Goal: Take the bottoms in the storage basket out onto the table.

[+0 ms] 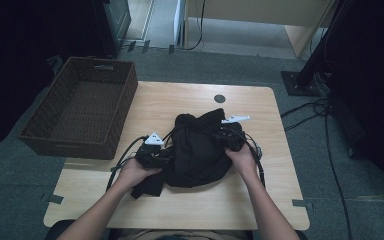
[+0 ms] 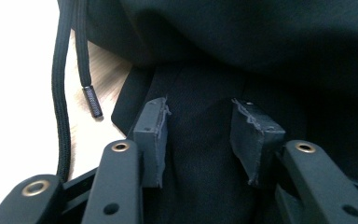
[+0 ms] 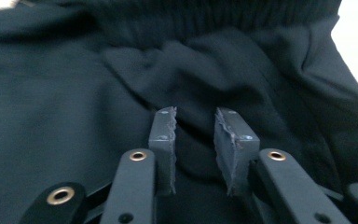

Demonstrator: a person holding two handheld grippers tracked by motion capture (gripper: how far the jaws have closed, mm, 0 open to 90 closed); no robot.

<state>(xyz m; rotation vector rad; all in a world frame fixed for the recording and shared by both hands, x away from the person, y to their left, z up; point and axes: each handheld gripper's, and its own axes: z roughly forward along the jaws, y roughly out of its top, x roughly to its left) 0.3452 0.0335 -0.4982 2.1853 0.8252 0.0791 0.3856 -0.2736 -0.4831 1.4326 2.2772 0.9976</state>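
Two grippers are at work on one black garment (image 1: pixel 197 150), which lies bunched in the middle of my desk (image 1: pixel 260 200). My left gripper (image 1: pixel 156 155) sits at the garment's left edge, my right gripper (image 1: pixel 228 139) on its upper right part, so the cloth lies between my hands.

Looking along my left gripper (image 2: pixel 200 135), the jaws stand apart with a flat stretch of black cloth (image 2: pixel 261 46) between them; the pads (image 2: pixel 151 135) do not press on it. Beside that jaw a black drawcord (image 2: pixel 60 93) runs down over the pale desk (image 2: pixel 14 70), and its tipped end (image 2: pixel 92 101) rests on the wood next to the cloth's edge.

Looking along my right gripper (image 3: pixel 196 140), the jaws are also apart, somewhat narrower, with a fold of the garment (image 3: pixel 65 93) lying in the gap; the pads (image 3: pixel 163 140) are not clamped on it. A ribbed hem (image 3: pixel 214 14) crosses the top of that view.

A brown woven basket (image 1: pixel 45 135) stands off the desk's left corner, well apart from the garment.
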